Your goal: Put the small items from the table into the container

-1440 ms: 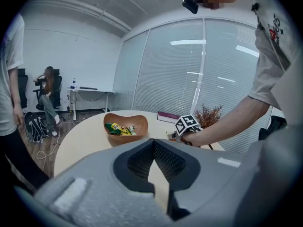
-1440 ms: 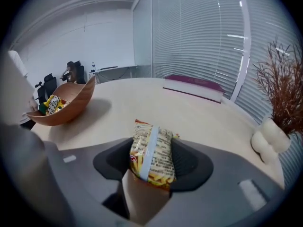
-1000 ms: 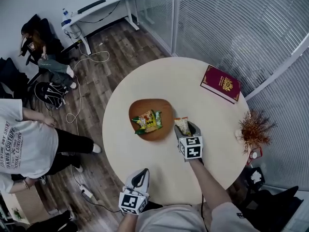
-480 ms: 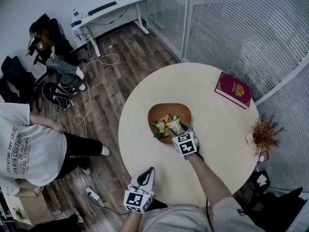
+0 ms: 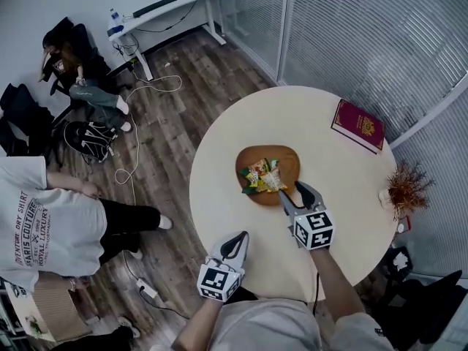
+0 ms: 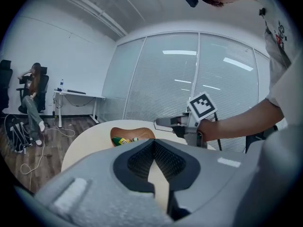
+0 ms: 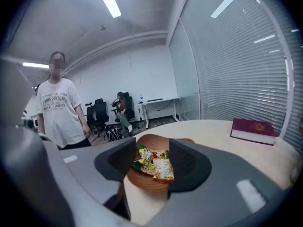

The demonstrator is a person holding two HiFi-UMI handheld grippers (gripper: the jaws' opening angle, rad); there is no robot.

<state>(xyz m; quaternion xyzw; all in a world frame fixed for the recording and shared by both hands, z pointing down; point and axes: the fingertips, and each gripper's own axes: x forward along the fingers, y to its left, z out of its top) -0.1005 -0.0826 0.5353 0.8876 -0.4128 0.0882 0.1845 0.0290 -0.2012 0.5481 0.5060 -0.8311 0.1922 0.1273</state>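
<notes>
1. The shallow brown wooden bowl (image 5: 289, 159) sits near the middle of the round cream counter (image 5: 234, 218) and serves as the container.
2. The crinkled yellow-and-green snack packets (image 5: 262, 175) lie in a loose heap inside the bowl, towards its side nearest the person.
3. The right gripper (image 5: 295, 192), grey with a marker cube, is just on the near side of the bowl and points at it, tilted a little downward.
4. Its jaws stand about half open and hold nothing.
5. In the right gripper view (image 7: 150, 160) the packets (image 7: 154, 163) show through the gap between the two dark pads, but they lie beyond the tips in the bowl (image 7: 142, 186). Neither pad touches them.
6. The jaw tips are above the bowl's near rim and not in contact with it, as far as the head view shows.
7. The left gripper (image 5: 238, 241), grey with its own marker cube, is at the counter's edge, well short of the bowl and to the person's left of it.
8. In the left gripper view (image 6: 152, 145) its jaws meet at the tips. Only a thin wedge of bare counter (image 6: 90, 141) shows lower down between them, and nothing is gripped.
9. From there the bowl (image 6: 135, 132) and a green corner of the packets (image 6: 124, 140) lie ahead of the closed jaws, well apart from them.
10. A dark red hardback book (image 5: 358, 125) lies flat on the far right of the bowl, near the counter's edge.
11. A tuft of dried rust-coloured plant (image 5: 407, 186) stands at the counter's rim, right of the bowl.
</notes>
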